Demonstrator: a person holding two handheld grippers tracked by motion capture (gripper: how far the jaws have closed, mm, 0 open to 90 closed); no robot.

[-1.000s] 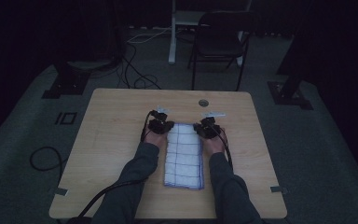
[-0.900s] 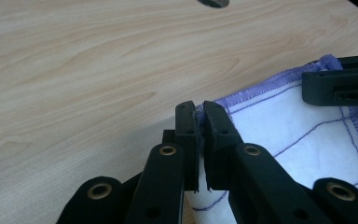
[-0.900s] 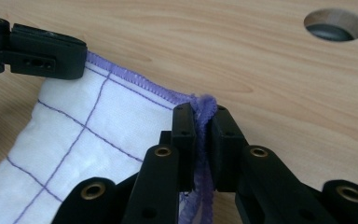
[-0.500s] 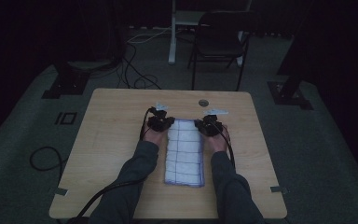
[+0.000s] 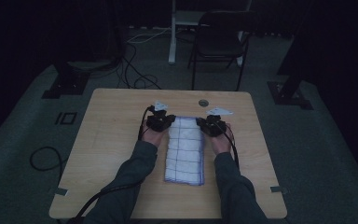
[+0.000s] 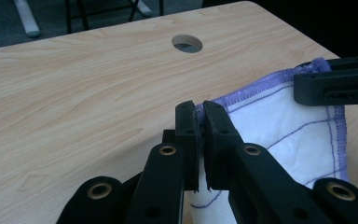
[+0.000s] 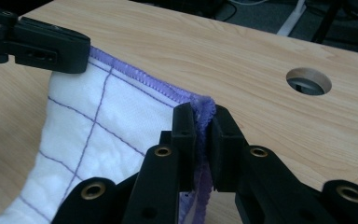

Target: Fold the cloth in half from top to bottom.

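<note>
Both grippers, left (image 6: 199, 109) & right (image 7: 201, 112), clamped on cloth (image 5: 184, 149) corners, far edge now higher vs. earlier.

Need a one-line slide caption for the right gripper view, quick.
Right gripper clamps the purple-hemmed corner of a white checked cloth above the wooden table; left gripper grips the other corner.

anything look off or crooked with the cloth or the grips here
Nothing stands out. The white cloth with purple lines lies folded and fairly straight on the table. The left gripper and right gripper each pinch one far corner, holding that edge evenly. No tear or spill shows.
</note>
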